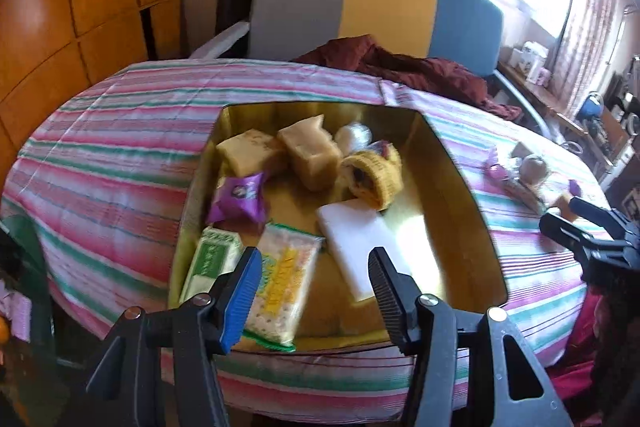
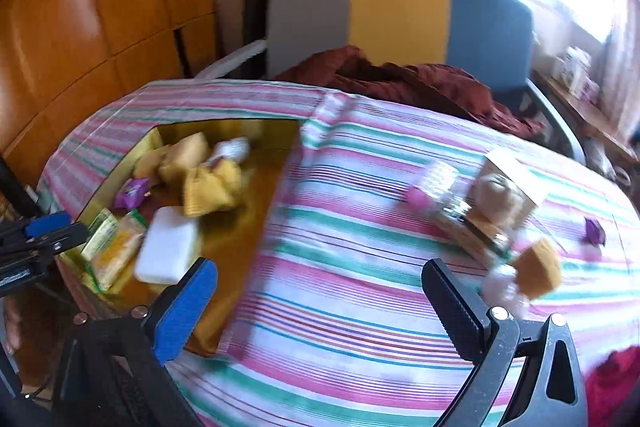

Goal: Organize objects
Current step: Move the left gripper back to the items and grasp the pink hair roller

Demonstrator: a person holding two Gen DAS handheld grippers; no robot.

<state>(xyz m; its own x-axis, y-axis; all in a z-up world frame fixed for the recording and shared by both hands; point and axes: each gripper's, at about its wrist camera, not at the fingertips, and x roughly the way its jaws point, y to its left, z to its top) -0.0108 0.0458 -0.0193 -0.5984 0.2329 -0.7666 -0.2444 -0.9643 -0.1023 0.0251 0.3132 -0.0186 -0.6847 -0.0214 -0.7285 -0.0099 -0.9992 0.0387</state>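
Note:
A gold tray (image 1: 460,187) lies on the striped tablecloth and holds several snacks: a purple packet (image 1: 238,197), a green box (image 1: 212,259), a cracker pack (image 1: 284,283), a white block (image 1: 364,243), cake pieces (image 1: 310,149) and a yellow wrapped roll (image 1: 376,173). My left gripper (image 1: 316,267) is open and empty above the tray's near side. My right gripper (image 2: 320,291) is open and empty over the cloth, right of the tray (image 2: 240,239). Loose snacks lie to its right: a brown cake piece (image 2: 538,267), a clear packet (image 2: 468,219) and a small box (image 2: 508,183).
A chair (image 1: 380,3) with grey, yellow and blue panels stands behind the table, with a maroon cloth (image 1: 400,67) on it. Wooden cabinets (image 1: 80,7) fill the left. A cluttered shelf (image 1: 560,87) runs along the bright window at right.

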